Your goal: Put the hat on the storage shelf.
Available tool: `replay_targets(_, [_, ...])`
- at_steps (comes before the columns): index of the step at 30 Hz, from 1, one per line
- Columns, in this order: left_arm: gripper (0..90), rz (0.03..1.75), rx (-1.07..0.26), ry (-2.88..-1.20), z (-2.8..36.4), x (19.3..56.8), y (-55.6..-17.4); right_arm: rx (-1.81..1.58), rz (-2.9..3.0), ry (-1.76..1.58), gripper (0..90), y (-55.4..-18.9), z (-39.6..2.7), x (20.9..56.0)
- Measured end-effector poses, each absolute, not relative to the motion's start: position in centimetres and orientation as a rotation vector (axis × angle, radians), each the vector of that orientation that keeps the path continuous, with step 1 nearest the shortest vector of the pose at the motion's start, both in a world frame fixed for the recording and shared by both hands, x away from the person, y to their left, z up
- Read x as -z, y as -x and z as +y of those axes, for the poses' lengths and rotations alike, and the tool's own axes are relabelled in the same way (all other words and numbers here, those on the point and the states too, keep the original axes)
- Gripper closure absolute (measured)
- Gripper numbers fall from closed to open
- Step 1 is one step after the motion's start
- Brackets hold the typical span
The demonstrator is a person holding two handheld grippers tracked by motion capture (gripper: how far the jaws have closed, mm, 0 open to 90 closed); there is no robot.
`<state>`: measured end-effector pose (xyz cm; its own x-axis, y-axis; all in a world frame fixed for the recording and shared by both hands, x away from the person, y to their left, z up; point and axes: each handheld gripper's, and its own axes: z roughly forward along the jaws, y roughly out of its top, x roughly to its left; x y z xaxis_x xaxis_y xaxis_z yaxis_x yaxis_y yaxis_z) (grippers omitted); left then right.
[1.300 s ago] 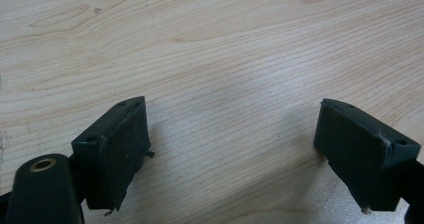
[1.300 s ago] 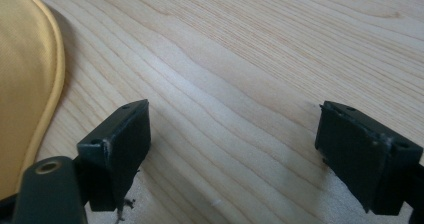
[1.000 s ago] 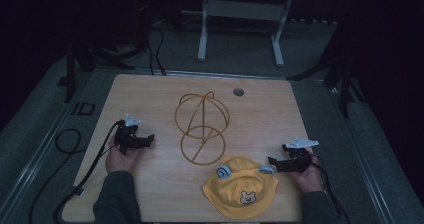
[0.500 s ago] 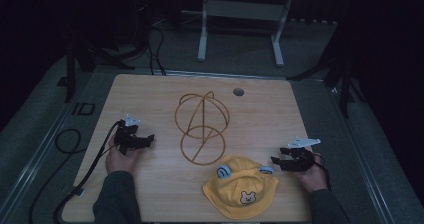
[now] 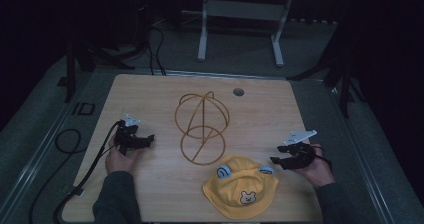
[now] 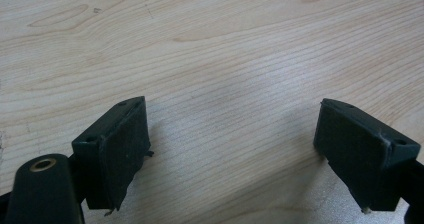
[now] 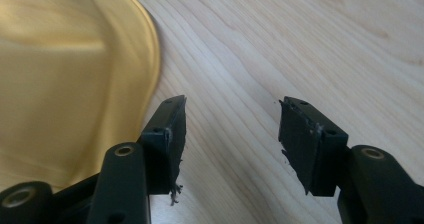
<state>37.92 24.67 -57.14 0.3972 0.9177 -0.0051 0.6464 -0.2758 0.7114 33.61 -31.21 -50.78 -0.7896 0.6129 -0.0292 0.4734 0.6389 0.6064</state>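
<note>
A yellow child's hat (image 5: 240, 186) with a bear face and blue ears lies at the front of the wooden table (image 5: 150, 99). Behind it stands a gold wire hat stand (image 5: 201, 126) made of hoops. My right gripper (image 5: 276, 160) is low over the table just right of the hat, open, nothing between its jaws. In the right gripper view the hat's brim (image 7: 75, 84) lies left of the open right gripper (image 7: 232, 111). My left gripper (image 5: 149, 138) rests at the table's left, open over bare wood. The left gripper (image 6: 232, 119) holds nothing in its own view.
A round grommet hole (image 5: 238, 91) sits near the table's far edge. A black cable (image 5: 80, 181) trails from the left gripper off the table's left side. A metal frame leg (image 5: 202, 29) stands on the dark floor beyond the table.
The right gripper has edged slightly left toward the hat. The left gripper has stayed where it was.
</note>
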Motion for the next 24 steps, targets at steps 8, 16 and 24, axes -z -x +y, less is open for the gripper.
replay_targets(8, [14.5, 1.332, -0.550, -2.022, 24.7, 57.1, -37.9, -0.792, 2.688, -0.767, 43.7, -33.1, -29.5, 48.0])
replay_targets(16, [14.5, 1.332, -0.550, -2.022, 24.7, 57.1, -37.9, -0.745, 2.734, -0.681, 43.4, -32.9, -28.2, 45.5])
replay_targets(24, [14.5, 1.331, -0.551, -2.023, 24.7, 57.1, -37.9, -0.742, 2.735, -0.635, 42.0, -32.6, -27.6, 43.1])
